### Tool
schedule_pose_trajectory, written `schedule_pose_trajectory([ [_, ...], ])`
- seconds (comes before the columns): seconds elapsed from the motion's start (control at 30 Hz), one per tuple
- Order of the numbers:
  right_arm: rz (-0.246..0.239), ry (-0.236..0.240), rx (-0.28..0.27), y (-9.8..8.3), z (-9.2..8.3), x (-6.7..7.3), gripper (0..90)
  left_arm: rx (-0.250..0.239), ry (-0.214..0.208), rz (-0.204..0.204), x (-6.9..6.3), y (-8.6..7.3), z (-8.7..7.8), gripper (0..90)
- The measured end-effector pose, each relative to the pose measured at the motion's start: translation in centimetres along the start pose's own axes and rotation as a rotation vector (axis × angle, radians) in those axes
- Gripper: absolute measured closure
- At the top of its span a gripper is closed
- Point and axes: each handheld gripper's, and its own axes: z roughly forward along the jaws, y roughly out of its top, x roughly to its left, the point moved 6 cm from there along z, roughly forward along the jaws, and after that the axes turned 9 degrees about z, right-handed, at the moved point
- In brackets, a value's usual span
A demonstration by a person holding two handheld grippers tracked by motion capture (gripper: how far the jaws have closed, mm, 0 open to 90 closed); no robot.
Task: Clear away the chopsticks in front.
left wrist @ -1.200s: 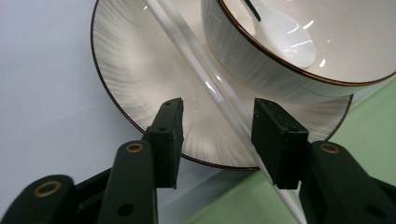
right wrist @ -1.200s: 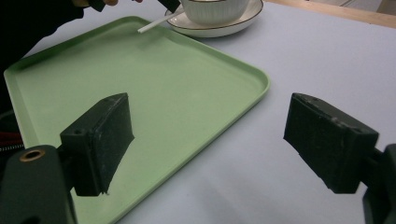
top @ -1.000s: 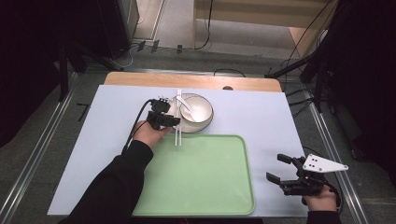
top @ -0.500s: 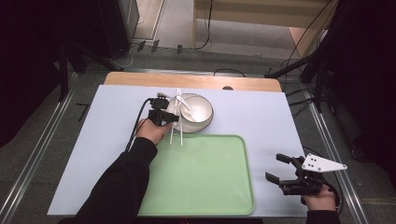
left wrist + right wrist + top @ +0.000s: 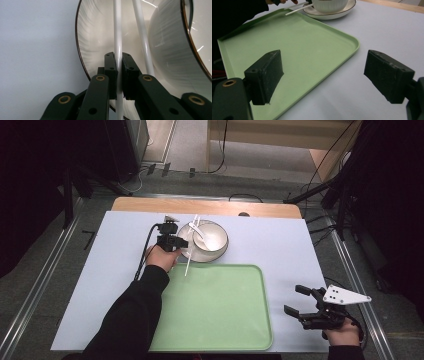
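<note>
At about eleven o'clock on the table, my left gripper [image 5: 176,241] had just been closing, and its jaws were now clamped tight on one white chopstick [image 5: 117,37], pads pressed to both sides of it in the left gripper view. A second chopstick [image 5: 142,37] lay just beside it, untouched, slanting along the bowl [image 5: 210,240] that sat on the saucer [image 5: 92,45]. From above, the held stick ran from the saucer's rim down toward the tray [image 5: 220,320], its lower tip at the tray's far edge at roughly eleven o'clock.

My right gripper [image 5: 310,310] rested at about four o'clock on the table, jaws wide apart with nothing between them, just off the tray's right edge.

I judged this the grasp step of picking up a chopstick. Next I'd need a clean lift without nudging the neighbouring stick or tipping the bowl, then a carry toward six o'clock onto the tray.
</note>
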Motion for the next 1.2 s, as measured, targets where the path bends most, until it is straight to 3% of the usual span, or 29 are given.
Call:
schedule_pose_trajectory([
  [0.23, 0.000, -0.001, -0.001, 0.0, 0.0, 0.0, 15.8, -0.028, -0.017, 0.000, 0.4, 0.3, -1.5, 85.7],
  [0.33, -0.002, 0.002, 0.001, 0.1, 0.1, 0.0, 15.8, -0.041, -0.047, -0.010, 0.6, 0.5, -2.6, 85.9],
  [0.5, -0.005, 0.005, 0.001, 0.2, 0.3, 0.0, 15.8, -0.064, -0.040, 0.021, 1.1, 0.6, -5.1, 85.9],
  [0.67, -0.004, 0.007, 0.001, 0.3, 0.4, 0.0, 15.8, -0.079, -0.059, 0.042, 1.2, 0.3, -7.1, 85.9],
  [0.97, -0.013, 0.020, 0.006, 0.7, 1.0, 0.0, 15.8, -0.102, -0.172, 0.094, -1.1, -1.6, -11.0, 85.9],
  [1.2, -0.021, 0.033, 0.008, 1.0, 1.5, 0.0, 15.8, -0.102, -0.206, 0.157, -3.3, -3.7, -12.4, 85.9],
])
